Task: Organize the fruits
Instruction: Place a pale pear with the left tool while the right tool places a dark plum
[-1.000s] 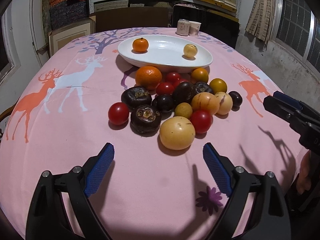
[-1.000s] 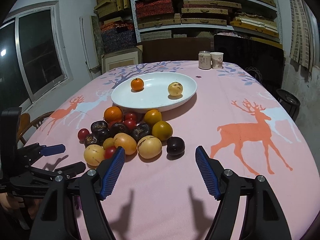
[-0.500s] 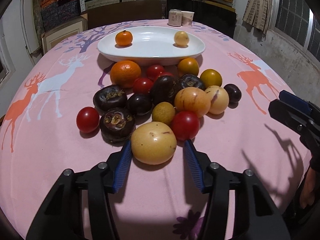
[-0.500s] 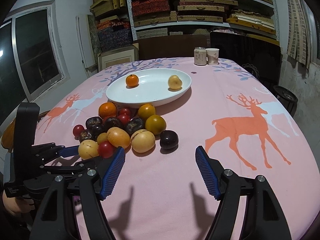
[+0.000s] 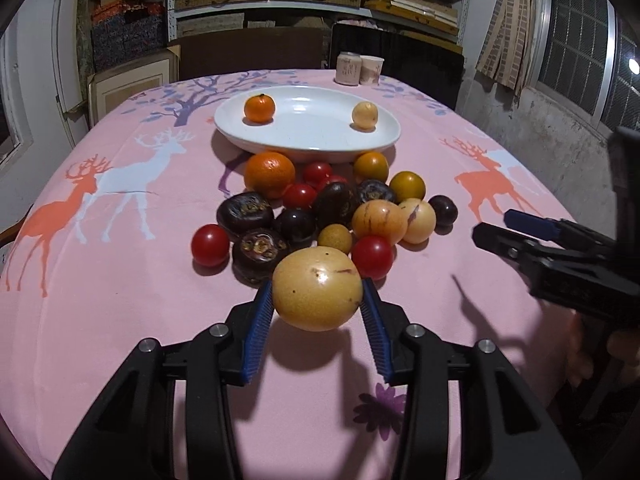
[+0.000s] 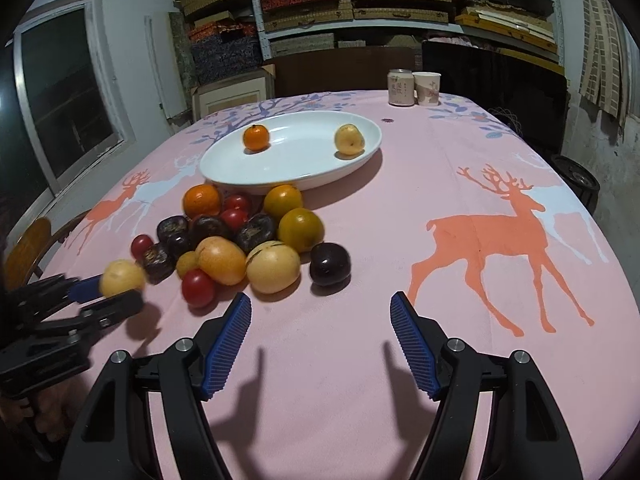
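My left gripper (image 5: 318,312) is shut on a large yellow fruit (image 5: 317,289) and holds it just above the pink cloth, in front of the fruit pile (image 5: 320,208). The held fruit also shows in the right wrist view (image 6: 121,278). The pile holds oranges, red tomatoes, dark purple fruits and yellow fruits. A white oval plate (image 5: 308,138) behind the pile carries a small orange (image 5: 260,108) and a small yellow fruit (image 5: 364,115). My right gripper (image 6: 320,344) is open and empty, low over the cloth to the right of the pile (image 6: 248,236).
A can (image 6: 400,87) and a paper cup (image 6: 427,87) stand at the table's far edge. A dark chair back (image 5: 248,50) stands behind the table, with shelves of boxes beyond. The pink deer tablecloth (image 6: 480,240) covers the table.
My left gripper moved forward to the nearest yellow fruit, closed on it and lifted it slightly off the cloth. The right gripper stayed open and shifted a little.
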Demonstrator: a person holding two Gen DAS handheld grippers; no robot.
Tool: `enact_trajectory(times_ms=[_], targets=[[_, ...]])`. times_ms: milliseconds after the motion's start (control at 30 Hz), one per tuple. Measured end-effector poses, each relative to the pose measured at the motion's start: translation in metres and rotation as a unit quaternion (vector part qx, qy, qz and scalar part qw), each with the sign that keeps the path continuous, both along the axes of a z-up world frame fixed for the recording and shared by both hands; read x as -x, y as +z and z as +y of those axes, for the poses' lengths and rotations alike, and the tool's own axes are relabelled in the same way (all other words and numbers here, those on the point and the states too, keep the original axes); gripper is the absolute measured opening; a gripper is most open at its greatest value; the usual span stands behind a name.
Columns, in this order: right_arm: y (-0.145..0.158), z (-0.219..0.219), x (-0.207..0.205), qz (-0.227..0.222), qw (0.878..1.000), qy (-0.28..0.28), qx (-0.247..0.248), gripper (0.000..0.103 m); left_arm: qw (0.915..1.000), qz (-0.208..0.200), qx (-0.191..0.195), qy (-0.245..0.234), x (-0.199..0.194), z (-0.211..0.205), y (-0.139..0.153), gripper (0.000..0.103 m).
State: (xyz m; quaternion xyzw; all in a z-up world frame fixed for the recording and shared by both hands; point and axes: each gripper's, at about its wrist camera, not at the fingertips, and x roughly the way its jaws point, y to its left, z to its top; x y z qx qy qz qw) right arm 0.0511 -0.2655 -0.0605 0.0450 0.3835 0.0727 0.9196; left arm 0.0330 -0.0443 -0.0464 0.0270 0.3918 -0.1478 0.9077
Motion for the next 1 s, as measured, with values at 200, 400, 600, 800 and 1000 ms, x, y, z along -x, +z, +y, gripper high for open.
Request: enact_trajectory(times_ms=[200, 400, 600, 800, 1000], targets=[[-0.014, 0.004, -0.036, 0.046, 0.999, 0.000, 0.021, 0.056, 1.0000, 0.006, 0.003, 0.005, 0.002, 0.009, 0.000, 0.043], [-0.019, 0.011, -0.054, 0.062, 0.998, 0.007, 0.028, 0.045, 0.9999, 0.007, 0.006, 0.012, 0.001, 0.013, -0.002, 0.043], [-0.022, 0.009, -0.060, 0.065, 0.998, 0.011, 0.005, 0.041, 0.9999, 0.010, 0.007, 0.013, 0.001, 0.014, -0.003, 0.043], [-0.022, 0.010, -0.061, 0.067, 0.998, 0.016, 0.002, 0.037, 0.9999, 0.011, 0.005, 0.012, -0.001, 0.015, -0.005, 0.043], [-0.022, 0.015, -0.061, 0.065, 0.998, 0.020, 0.017, 0.029, 0.9998, 0.012, 0.003, 0.016, -0.002, 0.014, -0.004, 0.043]])
